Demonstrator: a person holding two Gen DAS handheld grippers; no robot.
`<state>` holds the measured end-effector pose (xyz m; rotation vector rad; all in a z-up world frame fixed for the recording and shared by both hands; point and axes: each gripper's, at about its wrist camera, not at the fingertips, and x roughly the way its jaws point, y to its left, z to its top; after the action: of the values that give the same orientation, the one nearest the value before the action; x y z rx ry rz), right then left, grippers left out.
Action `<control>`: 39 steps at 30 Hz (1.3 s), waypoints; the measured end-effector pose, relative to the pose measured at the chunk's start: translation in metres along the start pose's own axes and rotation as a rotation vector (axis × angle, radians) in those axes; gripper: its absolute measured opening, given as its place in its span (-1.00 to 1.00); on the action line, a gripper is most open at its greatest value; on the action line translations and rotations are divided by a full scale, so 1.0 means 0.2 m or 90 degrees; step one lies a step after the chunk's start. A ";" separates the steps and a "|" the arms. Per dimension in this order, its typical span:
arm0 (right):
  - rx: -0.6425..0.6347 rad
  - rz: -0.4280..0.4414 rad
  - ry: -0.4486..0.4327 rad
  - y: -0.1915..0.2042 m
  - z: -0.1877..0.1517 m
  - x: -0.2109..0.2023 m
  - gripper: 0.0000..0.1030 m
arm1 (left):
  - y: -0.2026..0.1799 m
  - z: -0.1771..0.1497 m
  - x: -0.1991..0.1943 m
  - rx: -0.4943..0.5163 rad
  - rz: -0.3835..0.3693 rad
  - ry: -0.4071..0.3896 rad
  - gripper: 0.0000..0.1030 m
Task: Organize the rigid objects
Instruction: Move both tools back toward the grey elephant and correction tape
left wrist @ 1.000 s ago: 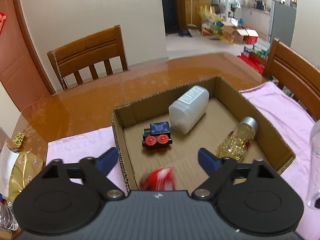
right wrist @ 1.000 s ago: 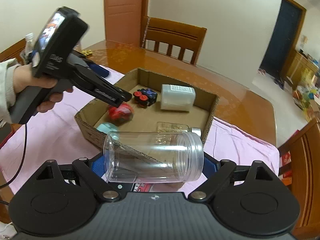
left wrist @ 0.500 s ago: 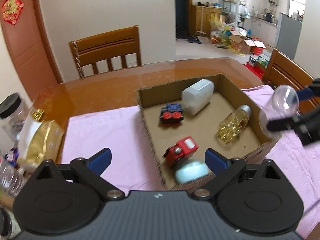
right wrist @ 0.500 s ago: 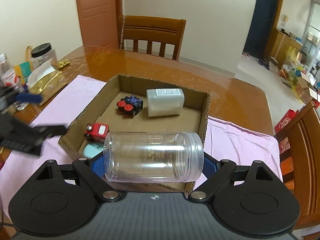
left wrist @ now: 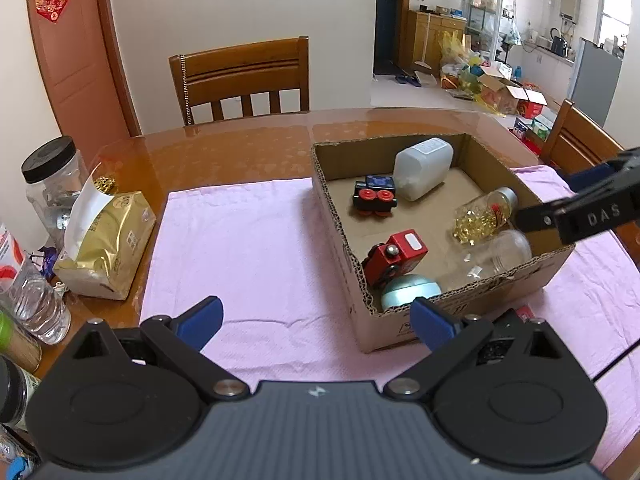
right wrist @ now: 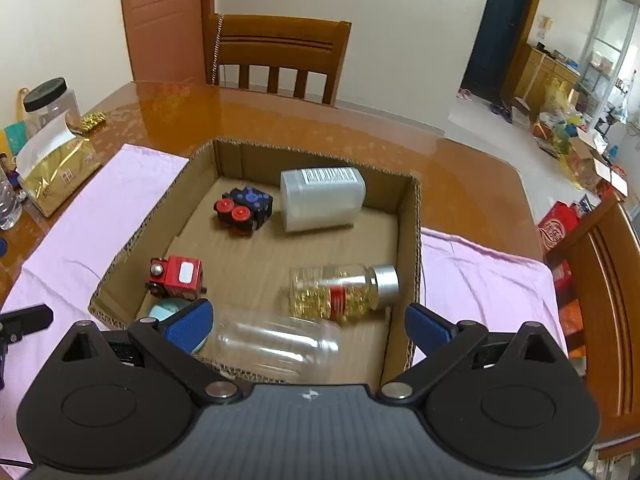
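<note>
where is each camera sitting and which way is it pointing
Left wrist: on the left gripper, above the pink cloth, facing across the table with the box right of centre; its own open fingers show below, and the right gripper enters at the right edge.
Right wrist: on the right gripper, at the box's near wall, looking down into it and toward the chair; its own open fingers show.
Shared: box, red train, clear jar, chair.
</note>
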<state>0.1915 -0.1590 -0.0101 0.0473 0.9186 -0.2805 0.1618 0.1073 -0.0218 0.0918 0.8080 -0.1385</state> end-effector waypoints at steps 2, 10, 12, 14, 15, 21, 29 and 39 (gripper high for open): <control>0.002 -0.004 0.003 0.01 -0.02 -0.01 1.00 | 0.00 -0.01 0.00 0.003 0.007 0.000 0.94; 0.033 -0.032 0.030 0.04 -0.20 -0.04 1.00 | -0.01 -0.07 0.01 0.002 0.000 0.009 0.94; 0.039 -0.038 0.040 0.06 -0.27 -0.03 1.00 | -0.01 -0.09 0.00 0.003 -0.001 0.011 0.94; 0.043 -0.046 0.055 0.08 -0.33 0.00 1.00 | -0.01 -0.11 0.00 0.004 -0.003 0.014 0.94; 0.044 -0.051 0.065 0.10 -0.37 0.03 1.00 | -0.01 -0.12 0.00 0.003 -0.004 0.017 0.94; 0.033 -0.060 0.110 0.17 -0.55 0.09 1.00 | 0.00 -0.21 -0.02 0.003 -0.002 0.034 0.94; 0.032 -0.042 0.133 0.20 -0.65 0.05 1.00 | -0.01 -0.28 -0.01 0.010 0.004 0.052 0.94; 0.007 0.102 0.120 0.38 -0.67 0.03 1.00 | -0.01 -0.28 0.00 0.009 0.014 0.037 0.94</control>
<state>0.1108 -0.0655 -0.1013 0.1585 1.0949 -0.1327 0.1209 0.1130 -0.0602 0.1178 0.8634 -0.1212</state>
